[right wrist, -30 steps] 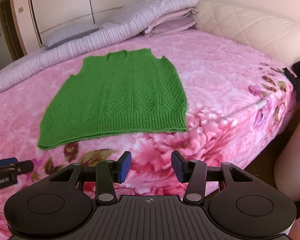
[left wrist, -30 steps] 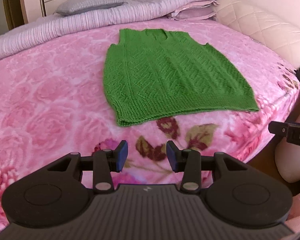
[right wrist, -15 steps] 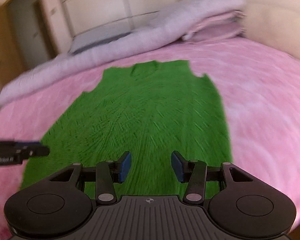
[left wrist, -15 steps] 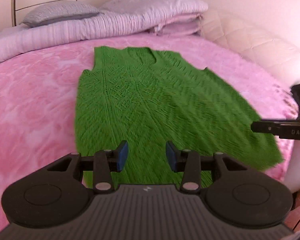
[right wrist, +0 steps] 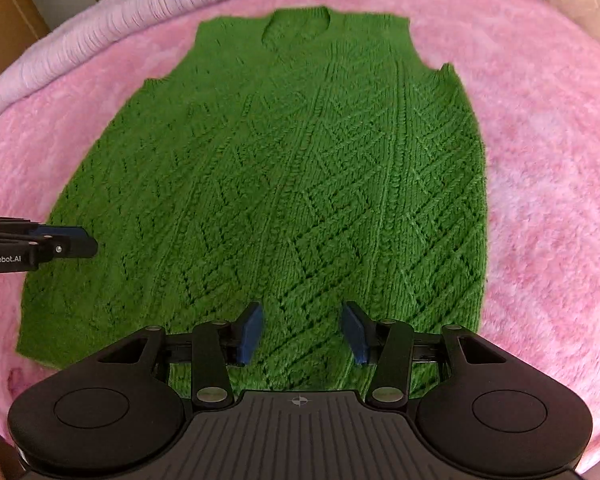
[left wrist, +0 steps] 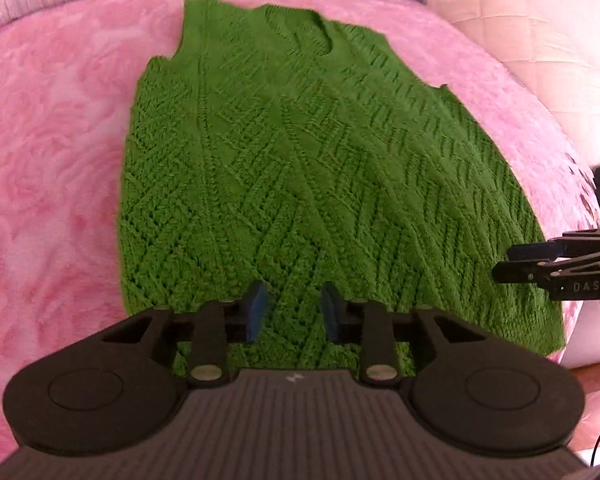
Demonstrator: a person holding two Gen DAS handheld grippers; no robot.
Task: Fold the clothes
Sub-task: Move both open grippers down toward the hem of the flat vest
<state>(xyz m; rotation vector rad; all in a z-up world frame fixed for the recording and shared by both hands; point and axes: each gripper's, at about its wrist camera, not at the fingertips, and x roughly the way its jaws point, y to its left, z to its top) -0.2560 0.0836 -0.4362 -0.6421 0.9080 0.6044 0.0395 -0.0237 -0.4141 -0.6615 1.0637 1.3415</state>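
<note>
A green knitted sleeveless sweater lies flat on the pink bed, neck hole at the far end and hem toward me. My left gripper hovers over the hem near the sweater's left side. Its jaws are closing, with only the flat knit under the gap and nothing pressed between the pads. My right gripper stands open over the hem toward the right side. Each gripper also shows in the other's view: the right gripper at the right edge, the left gripper at the left edge.
A pink rose-patterned blanket covers the bed. A striped quilt and pillows lie along the far end. A quilted cream bed surround curves along the right. The bed's edge and a strip of floor are at lower right.
Both grippers have moved forward from the bed's near edge to over the sweater's hem and tipped downward. The left jaws stand narrower than before; the right jaws are unchanged.
</note>
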